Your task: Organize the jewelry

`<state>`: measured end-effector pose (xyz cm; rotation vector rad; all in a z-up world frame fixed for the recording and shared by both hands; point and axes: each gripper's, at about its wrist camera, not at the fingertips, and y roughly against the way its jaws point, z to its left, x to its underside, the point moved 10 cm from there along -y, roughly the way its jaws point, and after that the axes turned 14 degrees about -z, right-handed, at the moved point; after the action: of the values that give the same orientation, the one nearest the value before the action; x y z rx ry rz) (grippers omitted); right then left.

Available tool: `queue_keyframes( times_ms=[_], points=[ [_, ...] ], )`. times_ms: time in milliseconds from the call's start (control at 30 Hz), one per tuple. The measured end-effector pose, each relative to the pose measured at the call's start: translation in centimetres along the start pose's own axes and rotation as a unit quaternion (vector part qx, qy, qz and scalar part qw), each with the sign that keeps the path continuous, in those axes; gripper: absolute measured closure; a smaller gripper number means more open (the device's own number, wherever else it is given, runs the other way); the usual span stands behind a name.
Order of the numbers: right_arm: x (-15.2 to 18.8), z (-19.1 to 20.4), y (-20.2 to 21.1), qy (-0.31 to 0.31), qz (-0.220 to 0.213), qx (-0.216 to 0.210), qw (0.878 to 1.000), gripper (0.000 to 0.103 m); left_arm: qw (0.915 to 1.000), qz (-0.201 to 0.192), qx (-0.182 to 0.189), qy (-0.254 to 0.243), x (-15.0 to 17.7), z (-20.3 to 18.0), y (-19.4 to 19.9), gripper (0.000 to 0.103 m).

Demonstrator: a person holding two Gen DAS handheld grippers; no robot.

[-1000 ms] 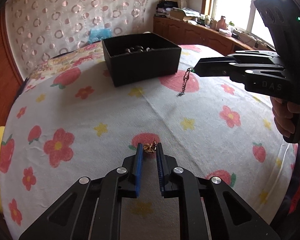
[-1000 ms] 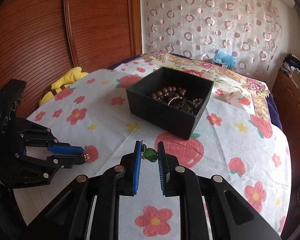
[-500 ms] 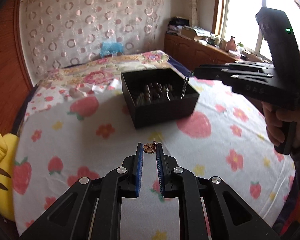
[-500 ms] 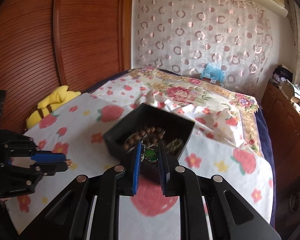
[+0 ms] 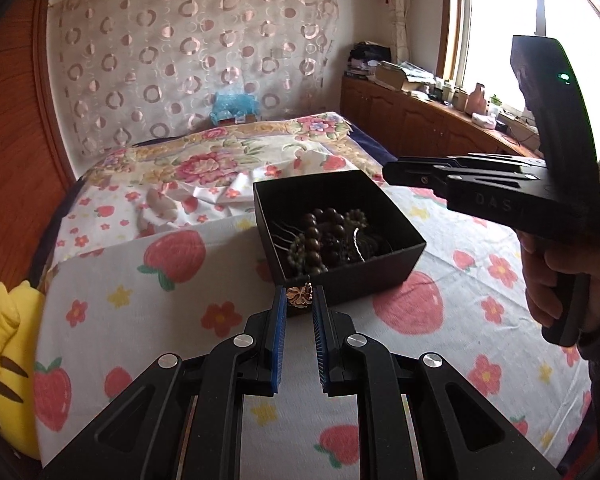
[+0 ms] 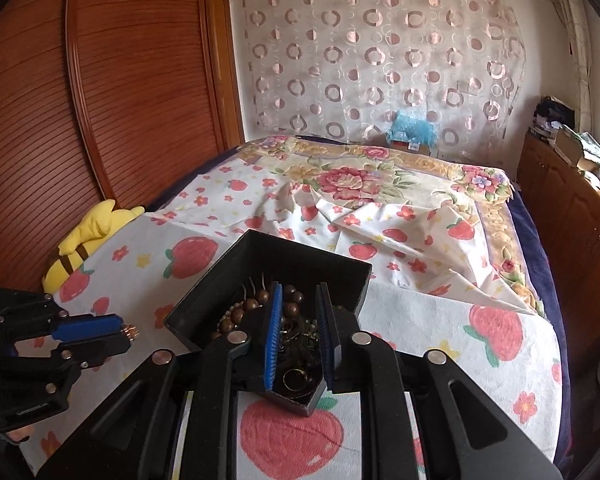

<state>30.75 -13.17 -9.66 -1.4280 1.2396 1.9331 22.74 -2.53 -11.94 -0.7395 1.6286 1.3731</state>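
Note:
A black open box [image 5: 356,280] sits on the strawberry-print sheet with brown bead bracelets [image 5: 320,232] and other jewelry inside. My left gripper [image 5: 299,294] is shut on a small gold flower-shaped piece [image 5: 300,297], held just short of the box's near wall. In the right wrist view my right gripper [image 6: 299,294] hangs over the box [image 6: 204,300], above the beads [image 6: 256,304]. Its jaws are opening and nothing is between them. The left gripper [image 6: 126,330] shows at the left with the gold piece at its tips. The right gripper [image 5: 388,170] reaches in over the box's far right corner.
A yellow plush toy [image 5: 8,344] lies at the bed's left edge by the wooden wardrobe [image 6: 120,100]. Crumpled sheet and a flowered quilt [image 6: 360,184] lie beyond the box. A wooden cabinet [image 5: 420,120] with clutter runs under the window. A hand [image 5: 540,280] holds the right gripper's handle.
Both grippers have moved in toward the box. The right one now hangs over it with wider jaws, and the green pendant on its chain has left them. The left still grips the gold piece.

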Motion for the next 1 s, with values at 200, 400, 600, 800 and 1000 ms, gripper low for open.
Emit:
queue_keyframes(
  times_ms=[200, 400, 600, 800, 1000],
  points=[
    [0.3, -0.3, 1.1, 0.003, -0.003, 0.003, 1.000, 0.075, 1.0000, -0.001, 0.001, -0.003, -1.0, -0.3, -1.3, 0.091],
    [1.3, -1.0, 3.0, 0.006, -0.009, 0.011, 1.000, 0.075, 1.0000, -0.003, 0.001, -0.009, -2.4, -1.3, -3.3, 0.091],
    [1.9, -2.1, 4.5, -0.001, -0.015, 0.022, 1.000, 0.075, 0.9999, -0.001, -0.002, -0.016, -3.4, -2.0, -5.3, 0.091],
    [2.2, -3.0, 5.6, -0.011, -0.024, 0.033, 0.999, 0.075, 0.9998, -0.007, -0.015, -0.011, -3.5, -1.7, -5.0, 0.060],
    [2.3, -2.3, 7.0, -0.024, -0.040, 0.032, 0.998, 0.075, 0.9991, -0.021, -0.036, -0.006, -3.2, -0.9, -2.6, 0.021]
  ],
)
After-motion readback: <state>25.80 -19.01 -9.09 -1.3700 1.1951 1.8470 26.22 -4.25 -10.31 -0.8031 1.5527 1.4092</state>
